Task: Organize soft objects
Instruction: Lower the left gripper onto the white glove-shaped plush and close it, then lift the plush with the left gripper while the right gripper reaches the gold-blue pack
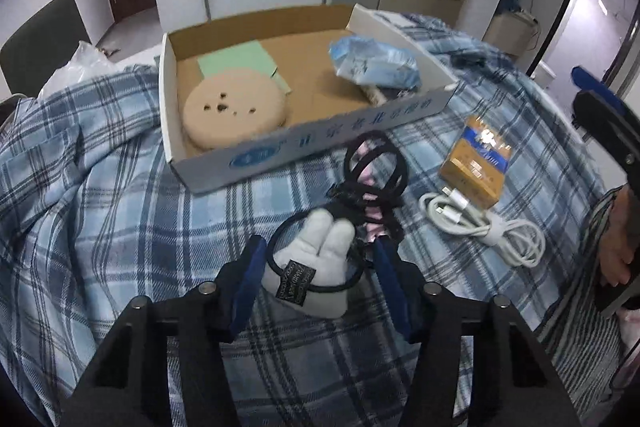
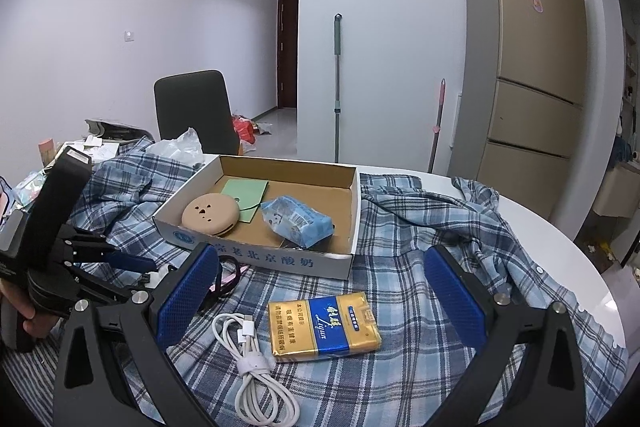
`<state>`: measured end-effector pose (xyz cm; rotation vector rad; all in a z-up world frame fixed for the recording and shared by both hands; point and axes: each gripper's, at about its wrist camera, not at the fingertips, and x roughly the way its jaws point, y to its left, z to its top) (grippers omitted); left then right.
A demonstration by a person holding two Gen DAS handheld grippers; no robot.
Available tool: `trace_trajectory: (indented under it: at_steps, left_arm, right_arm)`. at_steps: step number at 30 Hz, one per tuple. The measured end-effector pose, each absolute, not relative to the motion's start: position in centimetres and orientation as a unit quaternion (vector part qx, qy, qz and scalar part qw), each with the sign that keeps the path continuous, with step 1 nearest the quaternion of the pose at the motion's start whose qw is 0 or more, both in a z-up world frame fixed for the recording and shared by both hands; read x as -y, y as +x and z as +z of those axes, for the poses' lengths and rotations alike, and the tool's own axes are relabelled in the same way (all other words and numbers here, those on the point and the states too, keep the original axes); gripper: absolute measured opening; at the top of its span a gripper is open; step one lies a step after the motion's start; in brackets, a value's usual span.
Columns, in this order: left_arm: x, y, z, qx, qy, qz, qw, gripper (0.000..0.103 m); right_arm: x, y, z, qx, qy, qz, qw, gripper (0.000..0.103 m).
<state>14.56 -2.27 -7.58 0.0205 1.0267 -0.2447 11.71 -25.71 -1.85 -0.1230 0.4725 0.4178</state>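
Note:
A bunch of black hair ties with a white plush charm (image 1: 316, 259) lies on the plaid cloth in front of a shallow cardboard box (image 1: 280, 151). My left gripper (image 1: 318, 267) is open, its blue fingers on either side of the plush charm, not pressing it. In the box lie a tan round cushion (image 1: 234, 109), a green card (image 1: 240, 61) and a blue tissue pack (image 1: 374, 61). My right gripper (image 2: 320, 299) is open and empty above a yellow and blue cigarette pack (image 2: 324, 325). The box also shows in the right wrist view (image 2: 260, 259).
A coiled white charging cable (image 2: 250, 359) lies left of the cigarette pack. The blue plaid cloth (image 2: 420, 227) covers a round white table (image 2: 560, 247). A black chair (image 2: 192, 111) stands behind the table. Clutter and a plastic bag (image 2: 176, 147) sit at the far left.

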Motion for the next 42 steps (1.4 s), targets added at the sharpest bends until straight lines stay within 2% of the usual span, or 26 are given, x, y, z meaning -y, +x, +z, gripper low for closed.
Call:
trace_trajectory:
  at_steps: [12, 15, 27, 30, 32, 41, 42]
  left_arm:
    - [-0.2, 13.5, -6.4, -0.486, -0.002, -0.12, 0.866, 0.058]
    - [0.3, 13.5, -6.8, -0.49, 0.015, -0.126, 0.863, 0.049]
    - [2.1, 13.7, -8.0, -0.503, 0.056, -0.141, 0.851, 0.049]
    - [2.1, 13.6, -7.9, -0.498, 0.06, -0.136, 0.854, 0.039]
    - [2.2, 13.3, -7.5, -0.486, 0.061, -0.134, 0.862, 0.035]
    - [1.7, 11.1, -3.0, -0.374, 0.021, -0.142, 0.916, 0.034]
    - [1.7, 10.8, -2.5, -0.358, 0.015, -0.141, 0.923, 0.034]
  right_arm:
    - [25.7, 12.1, -2.1, -0.244, -0.057, 0.204, 0.946, 0.102]
    - [25.6, 12.2, -2.2, -0.246, -0.06, 0.204, 0.946, 0.102]
    - [25.7, 12.3, -2.4, -0.25, -0.059, 0.202, 0.945, 0.102]
    - [25.7, 12.3, -2.4, -0.251, -0.059, 0.202, 0.945, 0.102]
    - [25.6, 12.3, -2.4, -0.251, -0.059, 0.201, 0.945, 0.102]
    - [26.4, 12.2, -2.0, -0.242, -0.042, 0.19, 0.951, 0.102]
    - [26.6, 12.3, -1.9, -0.242, -0.038, 0.188, 0.951, 0.1]
